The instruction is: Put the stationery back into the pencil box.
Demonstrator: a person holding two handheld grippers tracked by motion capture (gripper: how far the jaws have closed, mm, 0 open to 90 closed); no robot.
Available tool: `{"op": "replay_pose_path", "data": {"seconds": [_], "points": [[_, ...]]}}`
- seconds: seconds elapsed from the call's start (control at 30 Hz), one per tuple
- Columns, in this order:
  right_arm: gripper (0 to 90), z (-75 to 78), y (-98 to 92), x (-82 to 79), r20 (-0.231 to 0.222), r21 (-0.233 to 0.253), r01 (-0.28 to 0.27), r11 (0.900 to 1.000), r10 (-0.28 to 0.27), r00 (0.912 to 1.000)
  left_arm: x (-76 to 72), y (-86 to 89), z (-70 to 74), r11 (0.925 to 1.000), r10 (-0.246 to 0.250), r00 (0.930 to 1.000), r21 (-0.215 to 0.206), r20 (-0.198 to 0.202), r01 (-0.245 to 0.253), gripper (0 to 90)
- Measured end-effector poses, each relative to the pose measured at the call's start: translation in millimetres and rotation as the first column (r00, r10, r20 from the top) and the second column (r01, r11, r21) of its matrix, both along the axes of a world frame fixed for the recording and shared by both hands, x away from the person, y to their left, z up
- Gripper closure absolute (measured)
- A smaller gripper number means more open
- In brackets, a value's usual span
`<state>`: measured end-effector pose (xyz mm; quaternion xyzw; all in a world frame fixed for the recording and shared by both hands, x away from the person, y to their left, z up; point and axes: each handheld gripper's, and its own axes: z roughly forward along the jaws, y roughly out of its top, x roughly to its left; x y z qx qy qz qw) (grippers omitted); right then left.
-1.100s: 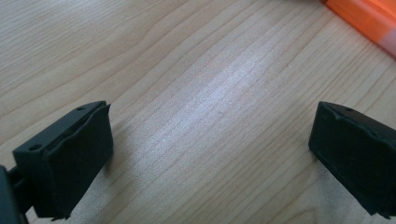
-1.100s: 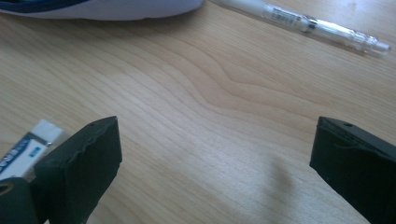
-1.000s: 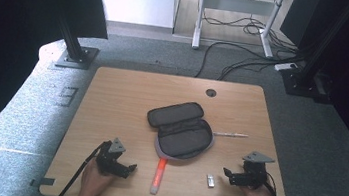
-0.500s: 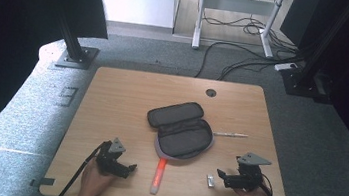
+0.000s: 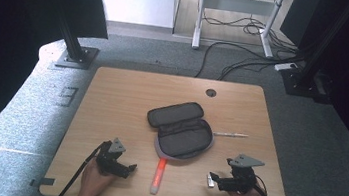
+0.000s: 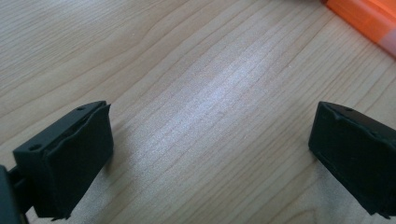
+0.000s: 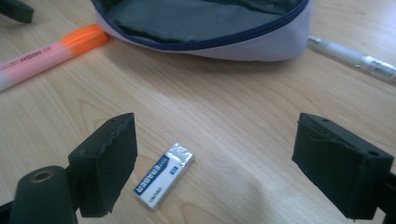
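Right gripper (image 7: 212, 163): I hold its fingers wide apart, low over the eraser (image 7: 165, 173).
Eraser: flat on the desk (image 5: 111, 105), near the open pouch (image 5: 181, 131).
Left gripper (image 6: 210, 154): fingers spread, nothing between.

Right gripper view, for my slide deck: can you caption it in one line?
Open right gripper poised over a wrapped eraser, with orange highlighter, open pencil case and pen beyond.

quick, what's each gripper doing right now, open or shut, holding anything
Left gripper: open, holding nothing, bare table between its jaws.
Right gripper: open, holding nothing, eraser lying on the table between its jaws, untouched.
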<state>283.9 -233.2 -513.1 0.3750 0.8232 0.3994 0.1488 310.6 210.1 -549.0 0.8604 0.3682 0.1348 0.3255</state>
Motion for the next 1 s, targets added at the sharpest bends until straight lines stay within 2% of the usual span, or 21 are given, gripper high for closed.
{"op": "replay_pose_path", "data": {"seconds": [0.23, 0.4, 0.57, 0.8, 1.0], "points": [[19.6, -4.4, 9.5, -3.4, -0.018, -0.010, -0.043, 0.999, 0.043, 0.9989, 0.0, 0.0, 0.0, 1.0000, 0.000, 1.0000, 0.000, 0.000, 0.000, 0.0], [27.3, -10.7, 15.3, -4.9, -0.044, -0.024, -0.078, 0.997, 0.076, 0.9961, -0.1, 0.0, 0.0, 1.0000, 0.000, 1.0000, 0.000, 0.000, 0.000, 0.0], [35.5, -18.5, 21.8, -5.5, -0.073, -0.064, -0.118, 0.991, 0.113, 0.9909, 0.0, 0.0, 0.0, 1.0000, 0.000, 1.0000, 0.000, 0.000, 0.000, 0.0], [43.3, -23.5, 22.0, -5.9, -0.096, -0.086, -0.124, 0.989, 0.115, 0.9887, -0.1, 0.0, 0.0, 1.0000, 0.000, 1.0000, 0.000, 0.000, 0.000, 0.0], [48.5, -27.3, 22.9, -5.5, -0.093, -0.105, -0.123, 0.987, 0.114, 0.9892, -0.1, 0.0, 0.0, 1.0000, 0.000, 1.0000, 0.000, 0.000, 0.000, 0.0]]}}
